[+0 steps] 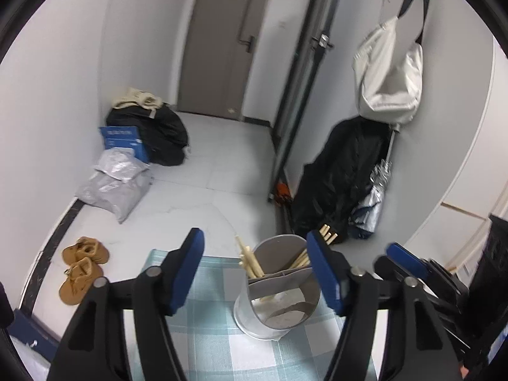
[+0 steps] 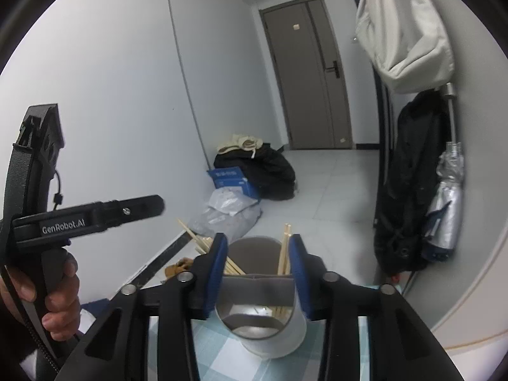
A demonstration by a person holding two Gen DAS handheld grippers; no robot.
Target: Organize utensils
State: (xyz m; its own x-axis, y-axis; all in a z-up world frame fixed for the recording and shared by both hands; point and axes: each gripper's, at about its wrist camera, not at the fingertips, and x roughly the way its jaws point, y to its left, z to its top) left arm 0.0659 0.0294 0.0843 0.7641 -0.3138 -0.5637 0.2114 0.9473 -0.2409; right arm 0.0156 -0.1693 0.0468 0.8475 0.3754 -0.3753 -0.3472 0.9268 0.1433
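A grey cylindrical utensil holder [image 1: 279,289] with inner dividers stands on a blue-and-white checked cloth [image 1: 203,343]. Several wooden chopsticks [image 1: 250,260] stand in its far compartments. My left gripper [image 1: 257,273] is open and empty, hovering above the holder's left side. In the right wrist view the holder [image 2: 263,317] sits directly under my right gripper [image 2: 258,276], whose blue pads [image 2: 217,270] are open and empty above the rim. More chopsticks [image 2: 284,250] stick up between the pads. The left gripper's body [image 2: 79,219] is at the left, held by a hand.
The right gripper [image 1: 409,266] shows at the right in the left wrist view. On the floor beyond the table are brown sandals [image 1: 82,266], grey plastic bags [image 1: 117,184], a blue box [image 1: 122,139] and black bags [image 1: 162,133]. A coat [image 1: 339,174] and an umbrella [image 1: 371,200] hang at right.
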